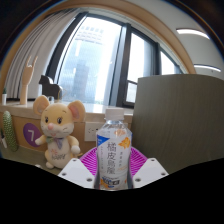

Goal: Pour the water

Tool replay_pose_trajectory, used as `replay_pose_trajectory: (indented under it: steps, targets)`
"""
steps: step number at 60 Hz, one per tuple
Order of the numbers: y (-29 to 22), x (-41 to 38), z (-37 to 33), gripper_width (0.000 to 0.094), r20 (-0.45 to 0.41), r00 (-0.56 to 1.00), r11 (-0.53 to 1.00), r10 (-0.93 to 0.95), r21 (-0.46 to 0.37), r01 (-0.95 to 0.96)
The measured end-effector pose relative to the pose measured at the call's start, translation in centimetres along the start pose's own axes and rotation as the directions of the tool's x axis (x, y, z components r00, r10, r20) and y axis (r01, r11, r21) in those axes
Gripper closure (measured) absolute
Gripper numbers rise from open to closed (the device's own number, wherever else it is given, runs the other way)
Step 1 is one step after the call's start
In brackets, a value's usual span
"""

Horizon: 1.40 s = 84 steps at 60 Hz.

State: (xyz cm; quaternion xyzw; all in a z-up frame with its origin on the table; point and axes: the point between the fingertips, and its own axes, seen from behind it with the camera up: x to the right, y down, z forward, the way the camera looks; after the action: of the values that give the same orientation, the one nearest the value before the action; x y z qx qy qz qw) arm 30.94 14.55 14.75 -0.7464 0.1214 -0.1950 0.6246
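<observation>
Claw [113, 168] clamped on bottle [114, 150], pads [90, 159] pressing both sides, bottle upright between them. Plush mouse [57, 129] just left, ahead. No cup in sight. Probably carrying step; next, find a vessel, then tilt slowly.

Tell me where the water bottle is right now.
In the gripper view, the water bottle stands upright between the gripper fingers' pink pads, with the plush mouse to its left.
</observation>
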Motion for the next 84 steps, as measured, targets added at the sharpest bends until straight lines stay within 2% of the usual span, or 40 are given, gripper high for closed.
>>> replay_pose_trajectory:
  steps: [10, 13, 23, 33, 35, 39, 41, 59, 71, 84]
  targets:
    - [3.5, -0.7, 1.7, 0.056, 0.014, 0.999, 0.999, 0.032, -0.028, -0.032]
    - [3.1, -0.7, 1.6, 0.056, 0.009, 0.999, 0.999, 0.044, 0.012, -0.044]
    - [3.2, 0.1, 1.2, 0.0552, 0.009, 0.994, 0.994, 0.108, 0.032, -0.108]
    - [3.4, 0.2, 0.9, 0.0389, 0.033, 0.992, 0.991, 0.123, 0.049, -0.124]
    - [4.0, 0.0, 1.0, 0.0347, 0.042, 0.991, 0.992, 0.125, 0.026, -0.126]
    - [5.5, -0.6, 0.7, 0.019, 0.065, 0.991, 0.993, 0.115, -0.03, -0.114]
    - [6.0, -0.7, 0.3, 0.0162, 0.076, 0.992, 0.994, 0.102, -0.044, -0.099]
    - [8.6, -1.9, -9.5, 0.0138, 0.124, 0.985, 0.987, 0.118, -0.123, -0.103]
    - [4.8, -4.9, -18.5, 0.0139, 0.191, 0.977, 0.994, 0.096, -0.077, -0.083]
    - [-0.6, -10.1, -26.6, 0.0138, 0.309, 0.947, 0.996, 0.086, -0.015, -0.086]
